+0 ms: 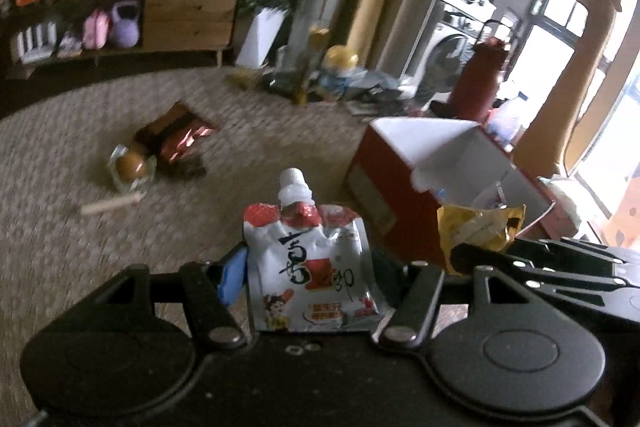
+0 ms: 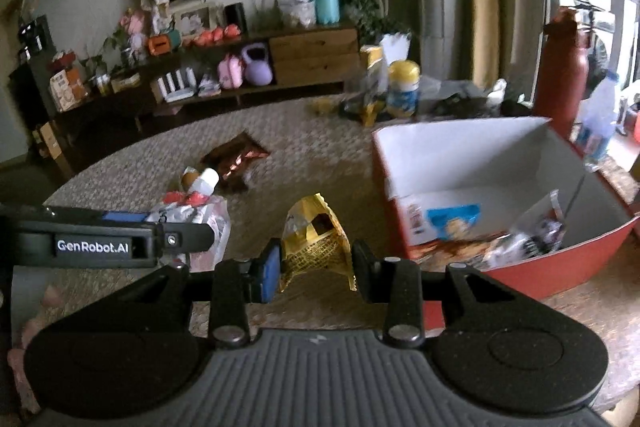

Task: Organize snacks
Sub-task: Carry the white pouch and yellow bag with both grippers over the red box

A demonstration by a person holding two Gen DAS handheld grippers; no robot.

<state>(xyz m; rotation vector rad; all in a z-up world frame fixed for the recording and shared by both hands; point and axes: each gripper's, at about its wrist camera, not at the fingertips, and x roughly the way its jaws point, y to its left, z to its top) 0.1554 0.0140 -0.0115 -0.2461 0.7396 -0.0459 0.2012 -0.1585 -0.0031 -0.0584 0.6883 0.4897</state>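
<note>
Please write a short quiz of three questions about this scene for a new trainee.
1. True or false: the left gripper holds a spouted pouch.
2. What does the right gripper hold? A) yellow packet B) red bottle C) kettlebell
3. Which container on the mat already has snacks inside?

Key:
1. True.
2. A, the yellow packet.
3. The red box with a white interior.

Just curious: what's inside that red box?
Inside the red box lie a few snack packets, one with a blue patch. Its near wall hides whatever lies lower.
</note>
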